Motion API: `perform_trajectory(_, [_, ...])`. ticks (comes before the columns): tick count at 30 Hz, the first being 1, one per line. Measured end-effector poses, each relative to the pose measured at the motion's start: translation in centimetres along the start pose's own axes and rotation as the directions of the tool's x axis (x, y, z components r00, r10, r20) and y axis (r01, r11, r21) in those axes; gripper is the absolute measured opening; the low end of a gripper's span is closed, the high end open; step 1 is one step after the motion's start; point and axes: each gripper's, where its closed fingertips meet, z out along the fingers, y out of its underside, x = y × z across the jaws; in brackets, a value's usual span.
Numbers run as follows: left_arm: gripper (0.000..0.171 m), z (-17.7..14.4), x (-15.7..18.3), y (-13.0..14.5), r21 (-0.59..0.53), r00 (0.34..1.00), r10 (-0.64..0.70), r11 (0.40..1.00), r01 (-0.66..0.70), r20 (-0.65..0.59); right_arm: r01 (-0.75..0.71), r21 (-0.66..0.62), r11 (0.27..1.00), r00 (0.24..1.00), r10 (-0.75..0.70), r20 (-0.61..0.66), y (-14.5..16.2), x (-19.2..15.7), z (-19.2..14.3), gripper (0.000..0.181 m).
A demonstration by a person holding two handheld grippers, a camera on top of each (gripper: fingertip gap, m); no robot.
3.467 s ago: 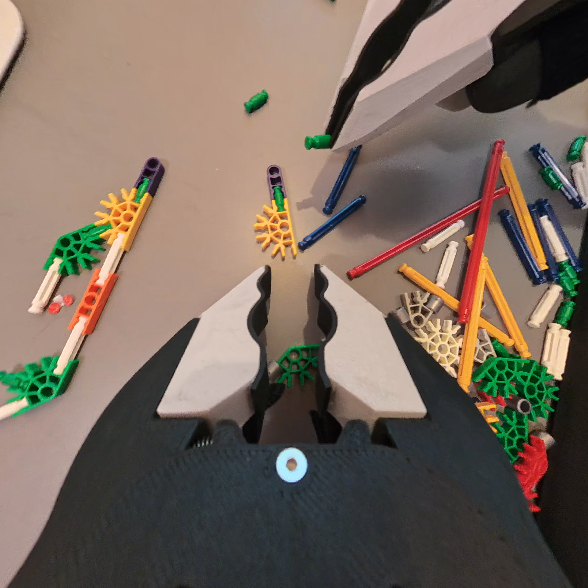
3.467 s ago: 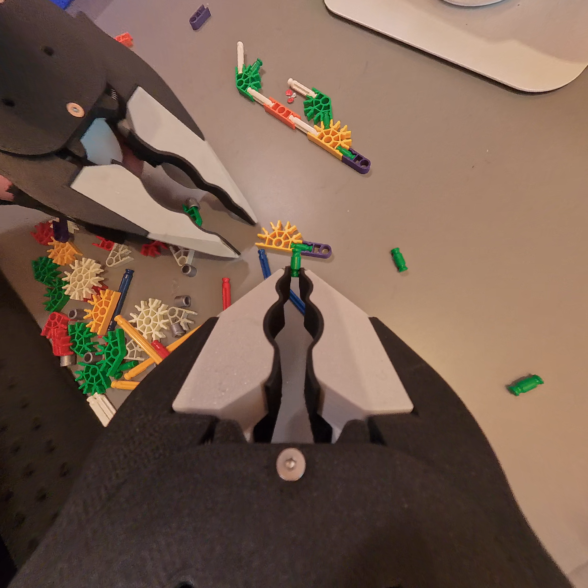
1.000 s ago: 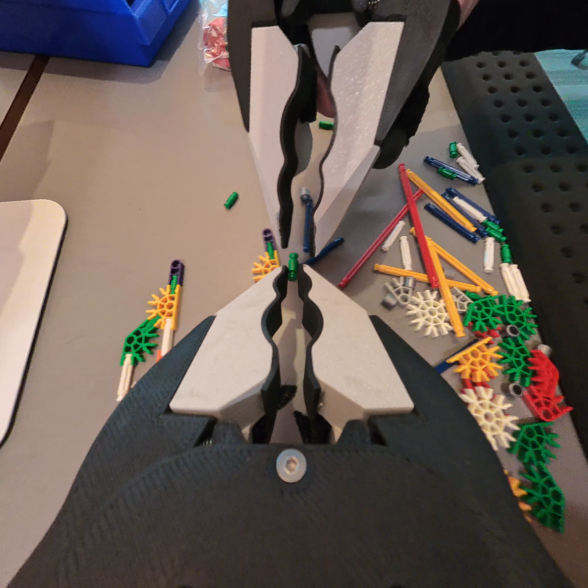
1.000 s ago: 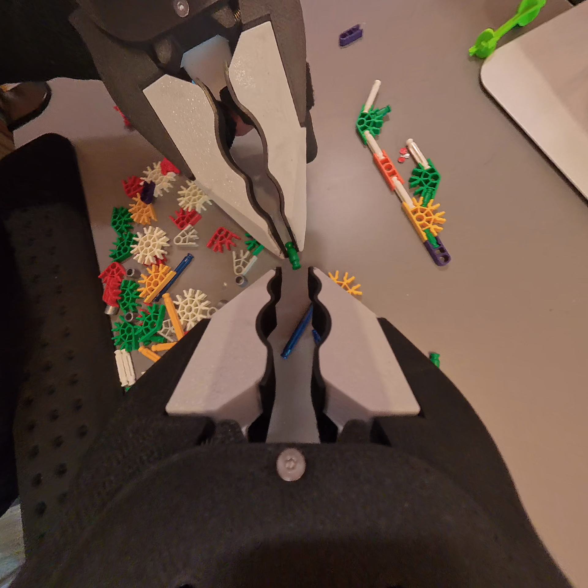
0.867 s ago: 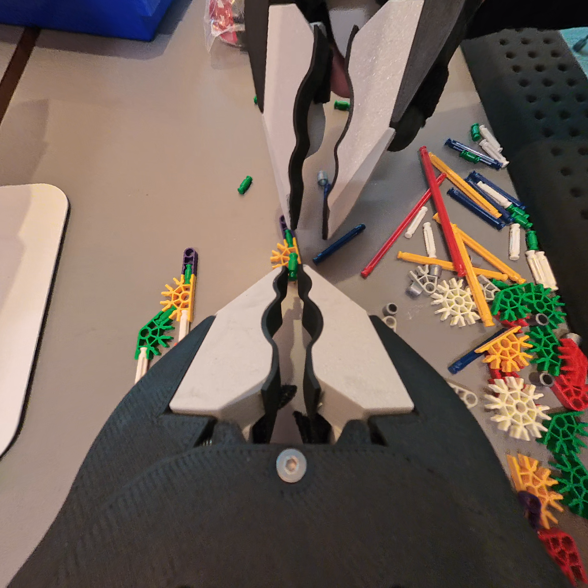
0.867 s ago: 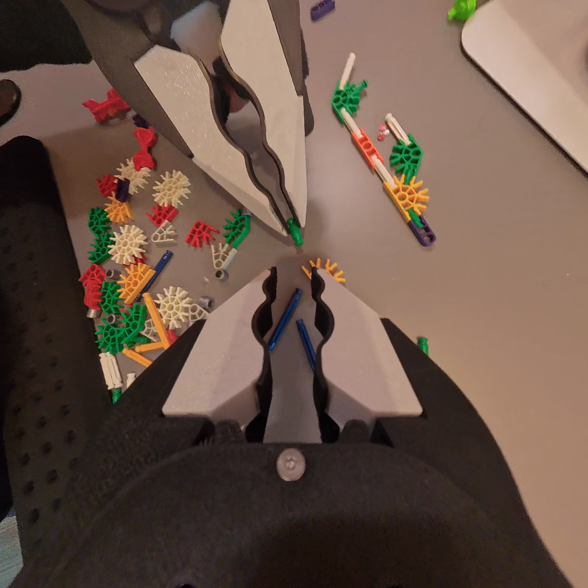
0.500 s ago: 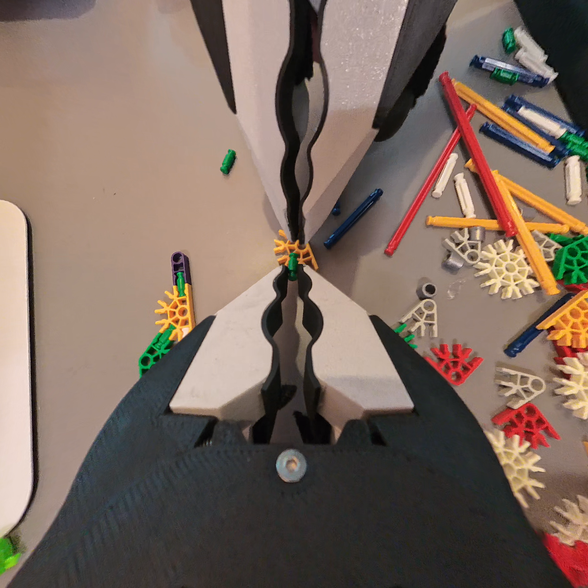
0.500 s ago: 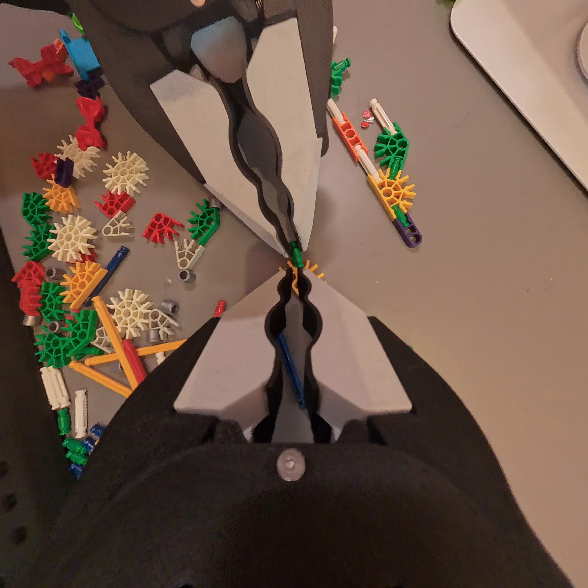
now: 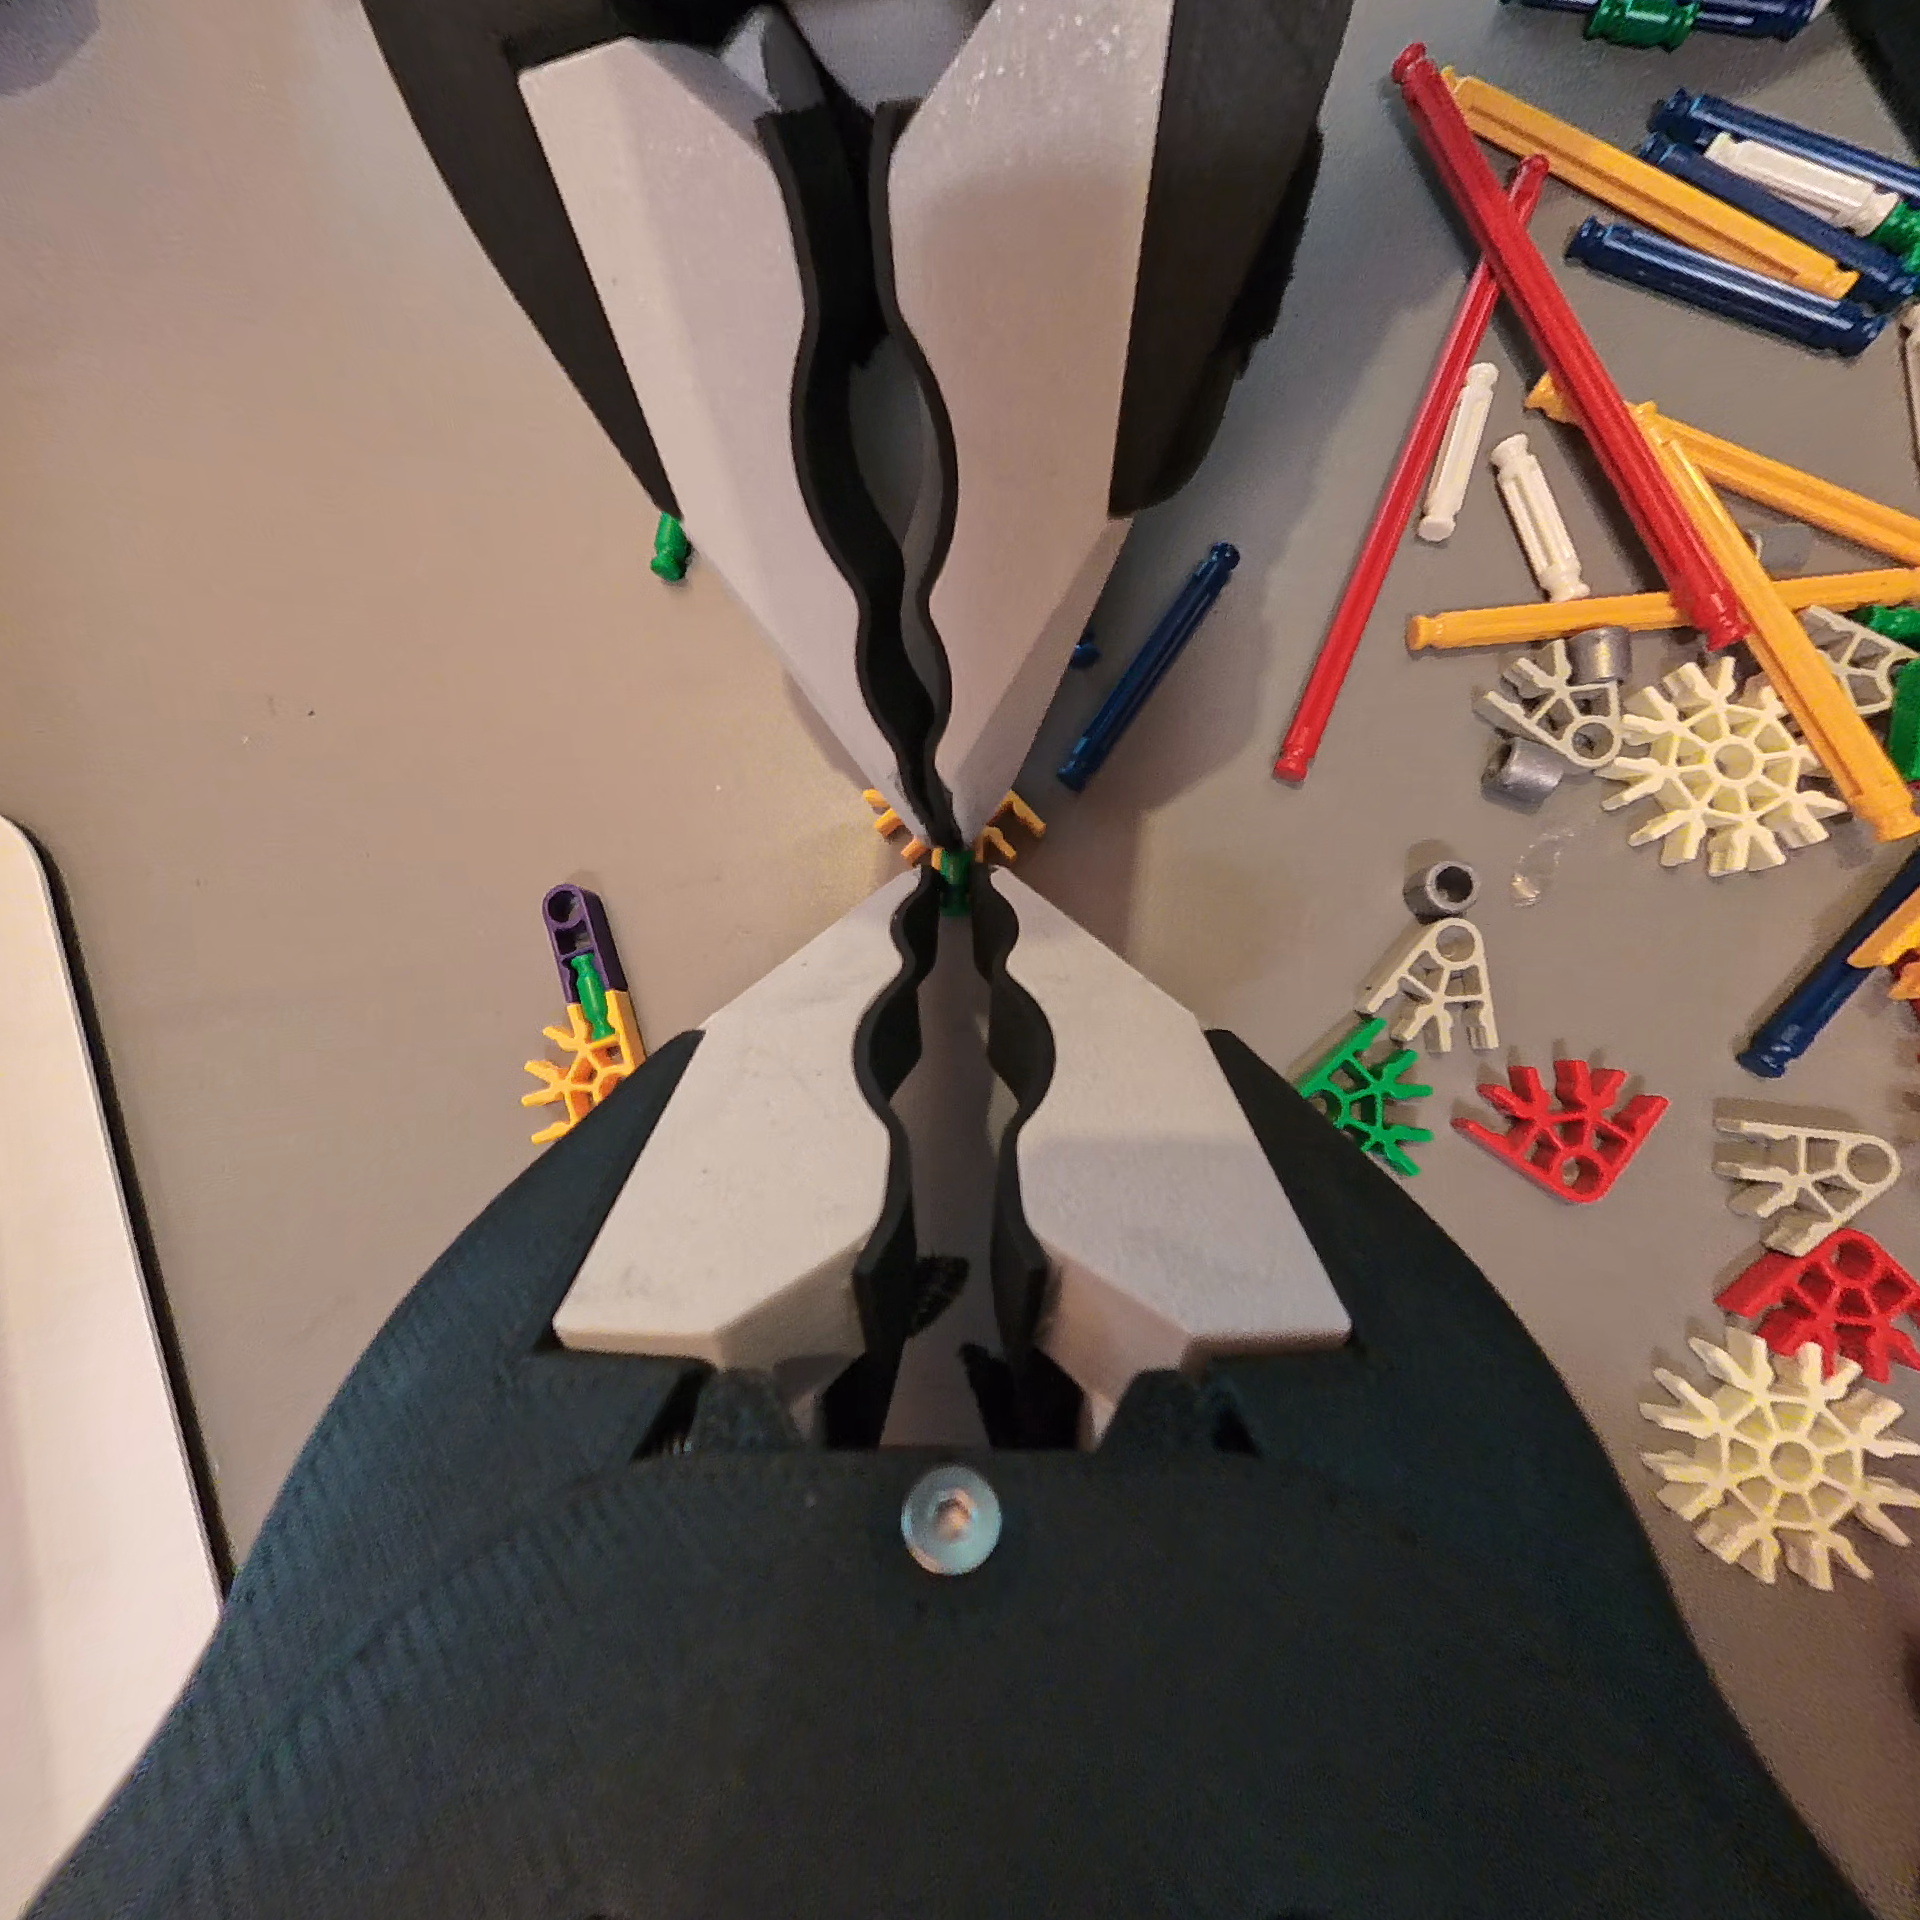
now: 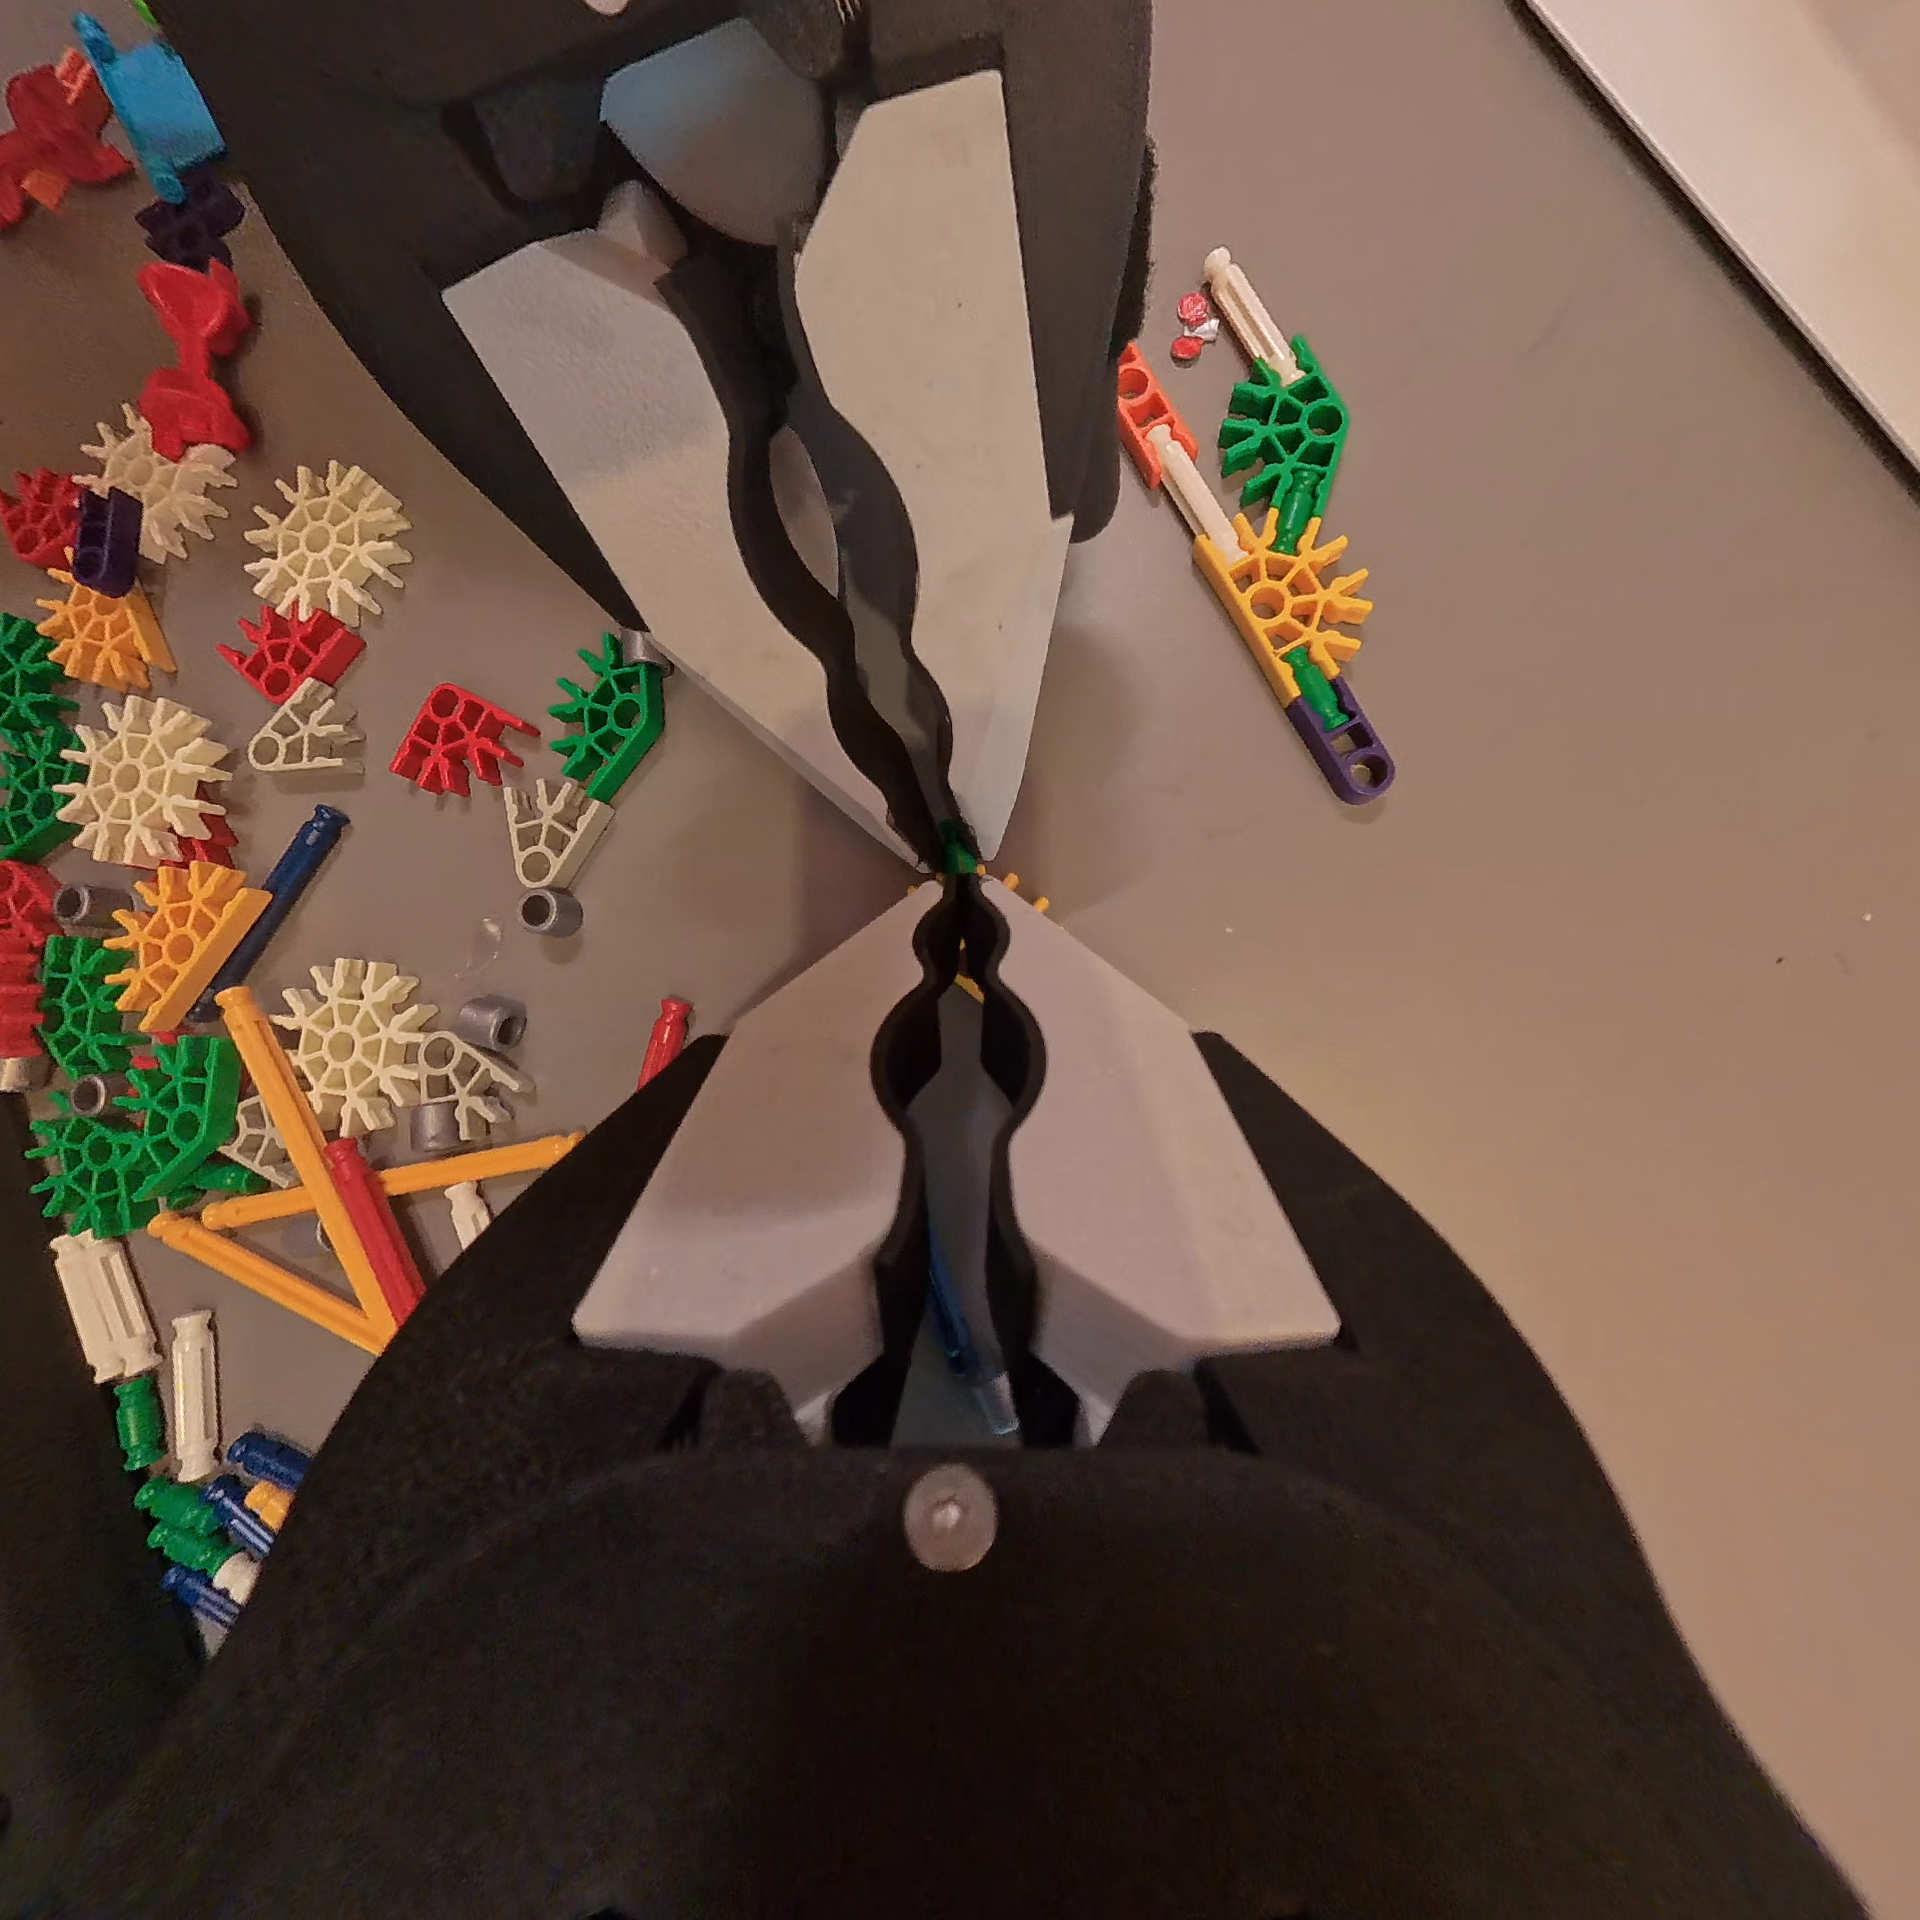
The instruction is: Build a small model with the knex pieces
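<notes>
My left gripper (image 9: pixel 951 899) is shut on a short green rod (image 9: pixel 952 871) that sticks out of its tips. My right gripper (image 10: pixel 961 899) is shut on a yellow fan-shaped connector (image 10: pixel 1027 891), mostly hidden by its fingers. The two grippers meet tip to tip just above the grey table. In the left wrist view the right gripper (image 9: pixel 938 826) comes down from the top, with the yellow connector (image 9: pixel 1013 826) showing on both sides of its tips. In the right wrist view the left gripper (image 10: pixel 948 836) comes from the top with the green rod (image 10: pixel 954 844) at the connector.
A built chain of green, yellow, orange and purple pieces (image 10: pixel 1278 592) lies beside the grippers. Its purple end (image 9: pixel 582 935) shows on the left. A pile of loose connectors and rods (image 9: pixel 1714 758) covers the right side. A blue rod (image 9: pixel 1148 665) lies close by. A white board (image 9: pixel 62 1351) is at the left. The tips of both grippers are at nearly the same place.
The green rod passed from my right gripper to my left, which shut on it. My right gripper opened, then shut on the yellow connector. Both have moved together until their tips meet.
</notes>
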Motion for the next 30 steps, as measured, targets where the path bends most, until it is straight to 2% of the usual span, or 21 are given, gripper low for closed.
perform_trajectory(6, [0.004, 0.08, 0.17, 0.10, 0.005, 1.000, 0.002, 1.000, -0.002, 0.001, 0.001, -0.011, 1.000, 1.000, -0.001, 0.004, 0.10, -0.18, 0.09, 0.000])
perform_trajectory(20, [0.003, 0.43, 0.23, 0.27, -0.171, 0.996, 0.087, 0.982, -0.082, 0.021, -0.072, 0.020, 0.997, 0.997, 0.071, 0.040, 0.38, -0.24, 0.13, 0.000])
perform_trajectory(30, [0.003, 0.49, 0.26, 0.28, -0.212, 0.996, 0.087, 0.974, -0.084, 0.007, -0.093, 0.005, 0.996, 0.993, 0.093, 0.069, 0.42, -0.25, 0.08, 0.000])
